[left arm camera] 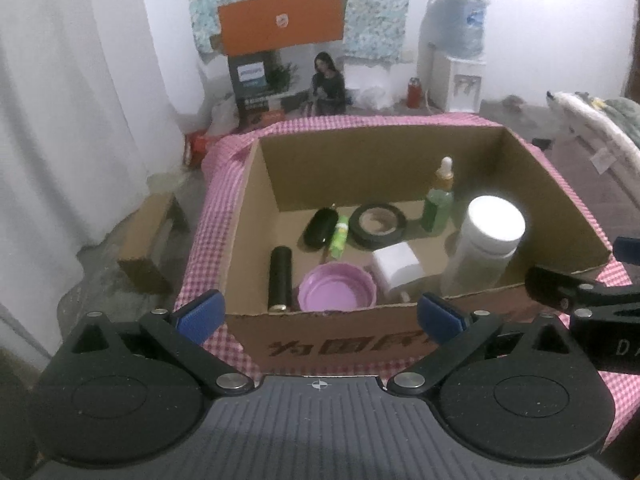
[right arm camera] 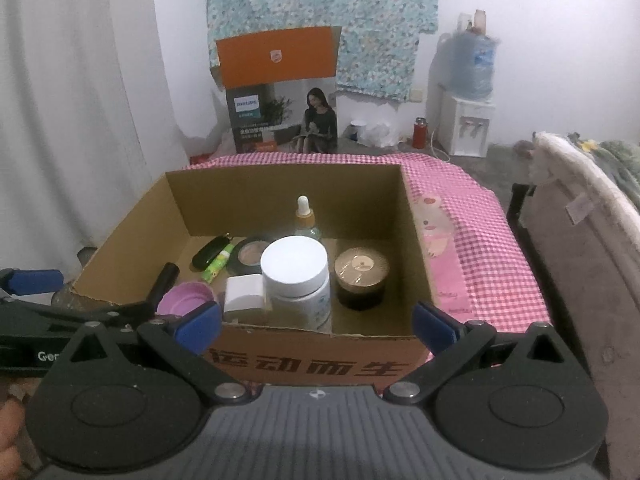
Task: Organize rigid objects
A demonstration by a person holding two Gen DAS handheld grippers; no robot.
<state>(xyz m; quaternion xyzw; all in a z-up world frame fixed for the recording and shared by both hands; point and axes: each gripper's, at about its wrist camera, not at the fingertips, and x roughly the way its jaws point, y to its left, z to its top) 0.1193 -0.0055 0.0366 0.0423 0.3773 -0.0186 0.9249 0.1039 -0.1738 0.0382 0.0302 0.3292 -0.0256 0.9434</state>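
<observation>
Hovering before the cardboard box (right arm camera: 280, 364), right gripper (right arm camera: 316, 318) fingers (right arm camera: 198, 326) apart, empty; left gripper (left arm camera: 320, 314) fingers (left arm camera: 200, 314) likewise. Inside box: white-capped bottle (right arm camera: 296, 276) near front wall, gold-lidded jar (right arm camera: 360, 276) beside it, purple lid (left arm camera: 336, 292), dropper bottle (left arm camera: 440, 200) toward back wall.

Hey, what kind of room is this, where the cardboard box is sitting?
Probably a lived-in room at home, maybe a bedroom. A water dispenser stands by the wall, floral cloth hangs behind, and the cardboard box rests on a pink checked cover.
</observation>
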